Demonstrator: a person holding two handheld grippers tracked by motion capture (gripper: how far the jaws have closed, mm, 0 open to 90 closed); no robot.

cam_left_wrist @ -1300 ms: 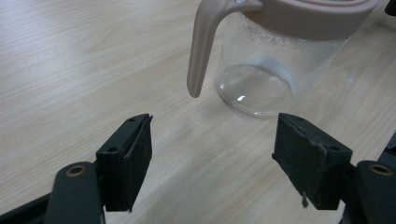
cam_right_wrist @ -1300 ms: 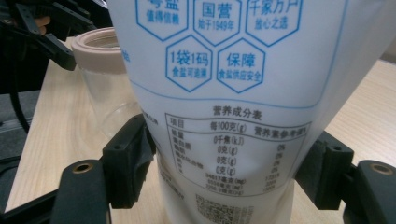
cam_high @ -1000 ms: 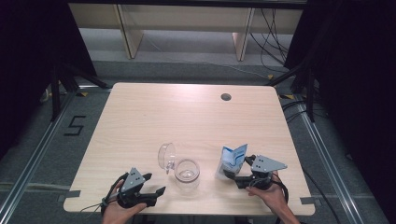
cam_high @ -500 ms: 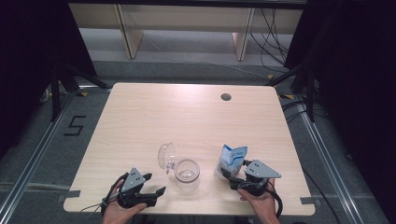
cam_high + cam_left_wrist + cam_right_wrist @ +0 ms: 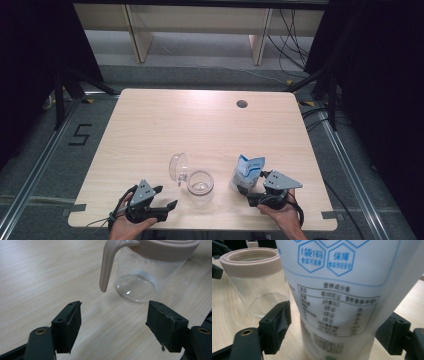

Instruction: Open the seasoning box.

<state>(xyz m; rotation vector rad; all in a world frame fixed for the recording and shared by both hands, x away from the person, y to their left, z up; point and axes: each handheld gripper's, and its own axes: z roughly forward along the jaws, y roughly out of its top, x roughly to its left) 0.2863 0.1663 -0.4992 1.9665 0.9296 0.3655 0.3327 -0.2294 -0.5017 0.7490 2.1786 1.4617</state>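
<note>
A clear glass jar point(image 5: 200, 186) with a beige rim stands near the table's front edge, its flip lid point(image 5: 177, 167) open and a beige handle hanging down its side. A white and blue printed pouch point(image 5: 247, 172) stands upright to its right. My right gripper point(image 5: 248, 192) has its jaws on either side of the pouch point(image 5: 342, 290). They have just been opening, and a small gap shows at each pad. In the right gripper view the jar point(image 5: 254, 277) stands at the left. My left gripper point(image 5: 165, 197) lies open left of the jar point(image 5: 140, 277), with nothing between its jaws point(image 5: 113, 326).
The light wooden table point(image 5: 200, 125) has a round cable hole point(image 5: 242, 104) at the back right. Wooden shelf legs and cables stand on the floor behind it. Dark curtains hang on both sides.
My right hand has shifted slightly left and toward the front edge, staying at the pouch. The left hand, the jar and the pouch stay where they were.
</note>
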